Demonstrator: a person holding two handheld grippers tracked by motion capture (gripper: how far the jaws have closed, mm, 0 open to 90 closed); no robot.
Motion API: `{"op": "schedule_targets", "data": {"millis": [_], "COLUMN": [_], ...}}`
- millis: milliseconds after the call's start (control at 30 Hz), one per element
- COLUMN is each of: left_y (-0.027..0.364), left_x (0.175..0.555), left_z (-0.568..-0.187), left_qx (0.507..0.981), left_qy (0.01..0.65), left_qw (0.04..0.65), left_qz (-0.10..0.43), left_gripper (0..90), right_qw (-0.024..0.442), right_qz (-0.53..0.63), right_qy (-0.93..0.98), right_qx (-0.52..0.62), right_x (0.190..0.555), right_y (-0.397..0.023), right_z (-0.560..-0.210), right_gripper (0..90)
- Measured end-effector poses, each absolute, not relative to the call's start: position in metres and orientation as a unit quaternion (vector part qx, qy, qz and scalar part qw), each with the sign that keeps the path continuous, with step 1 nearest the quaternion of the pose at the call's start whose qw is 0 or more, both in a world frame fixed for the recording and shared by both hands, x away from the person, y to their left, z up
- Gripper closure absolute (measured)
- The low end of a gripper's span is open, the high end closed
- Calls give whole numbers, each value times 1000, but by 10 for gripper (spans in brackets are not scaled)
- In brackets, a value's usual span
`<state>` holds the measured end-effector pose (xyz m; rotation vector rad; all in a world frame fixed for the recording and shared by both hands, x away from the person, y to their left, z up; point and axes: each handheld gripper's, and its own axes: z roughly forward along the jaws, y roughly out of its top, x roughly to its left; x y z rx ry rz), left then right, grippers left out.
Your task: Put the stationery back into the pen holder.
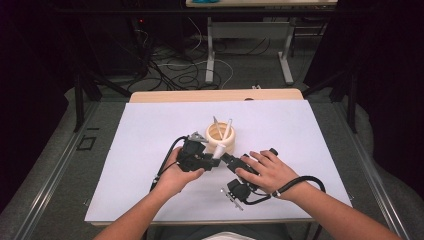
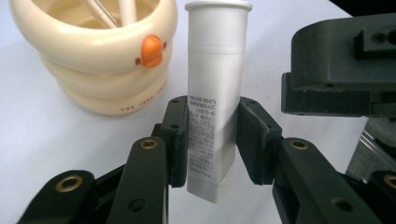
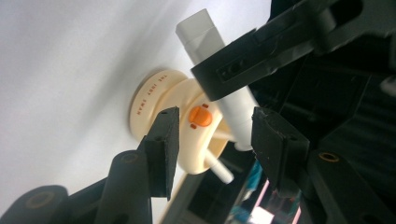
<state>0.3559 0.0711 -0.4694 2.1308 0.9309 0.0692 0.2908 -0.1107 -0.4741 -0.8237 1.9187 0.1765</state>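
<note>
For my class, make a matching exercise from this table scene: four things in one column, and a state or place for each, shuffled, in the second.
Things:
1. white tube
2. cream cup
3. right gripper
4. white sheet

States:
A. covers the tabletop
B. clamped in the left gripper
C. jaws apart, pressing on nothing
D. stands on the table with sticks inside

Pairs: 1-B, 2-D, 3-C, 4-A

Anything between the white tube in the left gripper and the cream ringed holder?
Nothing visible. The left gripper clamps the white tube upright beside the holder, bare white tabletop between them. The right gripper stands open close by the tube's cap end.
</note>
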Motion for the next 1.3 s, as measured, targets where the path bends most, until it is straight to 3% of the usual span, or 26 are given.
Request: {"op": "schedule_targets", "data": {"millis": [567,933,1067,1300], "left_y": [77,77,77,77], "left_x": [361,369,373,383], "left_z": [-465,-460,-459,-451], "left_qx": [826,816,813,797], "left_qy": [382,371,367,373], "left_qw": [412,438,447,468], "left_qz": [39,61,70,78], "left_gripper": [659,659,659,659], "right_qw": [464,407,385,335], "right_qz": [181,250,266,307], "right_qy": [854,878,884,884], "right_qx": [-152,-16,23,110], "right_x": [303,316,320,327], "right_y": [-124,-137,-142,-151], "right_z": [-470,-476,-478,-484], "right_gripper": [447,210,156,148]}}
